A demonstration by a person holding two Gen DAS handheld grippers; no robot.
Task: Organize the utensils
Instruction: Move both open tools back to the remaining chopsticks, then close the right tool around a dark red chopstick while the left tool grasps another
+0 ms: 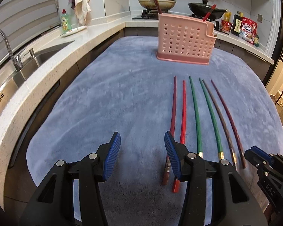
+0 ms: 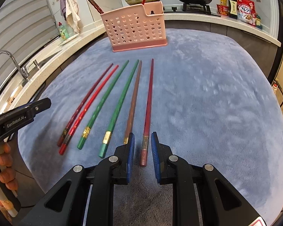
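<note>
Right wrist view: your right tool (image 2: 142,145) stands partly open, fingers either side of the rightmost chopstick (image 2: 148,103), not yet pinching. It looks light, stiff and slick; I'd grip the thick decorated end. Your left tool (image 1: 142,150) is wide open, empty. Six chopsticks lie on the worktop (image 2: 207,98) before the pink holder (image 2: 135,28).

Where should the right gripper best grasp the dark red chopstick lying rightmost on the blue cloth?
Probably at the thick near end of the dark red chopstick, from above, right gripper pads either side. It lies flat, apart from the brown chopstick.
</note>
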